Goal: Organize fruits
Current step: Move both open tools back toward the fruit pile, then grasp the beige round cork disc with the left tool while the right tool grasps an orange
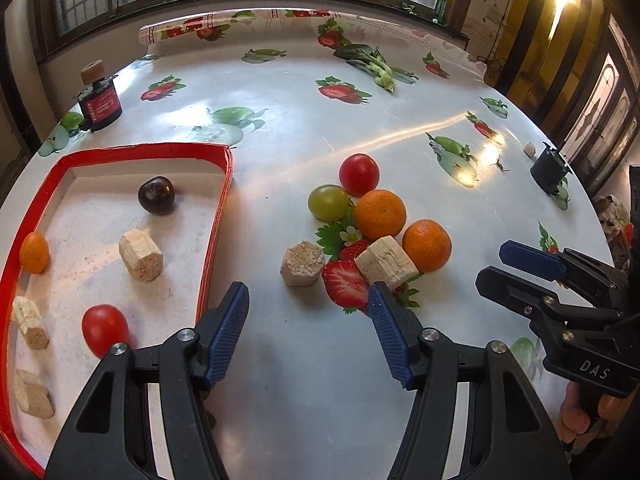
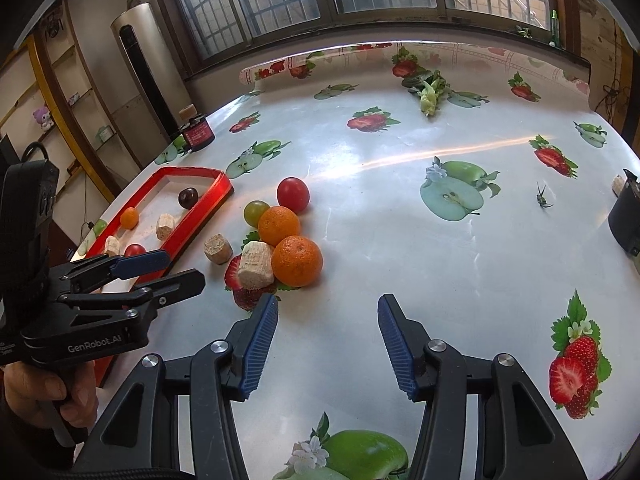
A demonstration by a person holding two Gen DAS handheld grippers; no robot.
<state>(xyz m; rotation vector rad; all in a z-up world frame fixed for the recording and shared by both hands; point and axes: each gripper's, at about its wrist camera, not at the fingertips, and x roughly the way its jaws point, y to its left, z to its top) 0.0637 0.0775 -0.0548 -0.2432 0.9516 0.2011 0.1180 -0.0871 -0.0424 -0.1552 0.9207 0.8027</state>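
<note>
A red-rimmed tray point(image 1: 140, 150) lies at the left and holds a dark plum point(image 1: 156, 195), a small orange point(image 1: 34, 252), a red tomato point(image 1: 105, 330) and several wooden blocks. Loose on the table to its right are a red tomato point(image 1: 359, 174), a green fruit point(image 1: 328, 202), two oranges point(image 1: 380, 214) point(image 1: 427, 245) and two wooden blocks point(image 1: 302, 263) point(image 1: 386, 262). My left gripper point(image 1: 308, 296) is open and empty just in front of this pile. My right gripper point(image 2: 328, 304) is open and empty over bare table, to the right of the near orange point(image 2: 297, 260).
A black canister point(image 1: 100, 106) with a red label stands beyond the tray with a block on top. A leafy green vegetable point(image 1: 372, 64) lies at the back. A black object point(image 2: 624, 220) sits at the table's right edge. The cloth is rolled up along the far edge.
</note>
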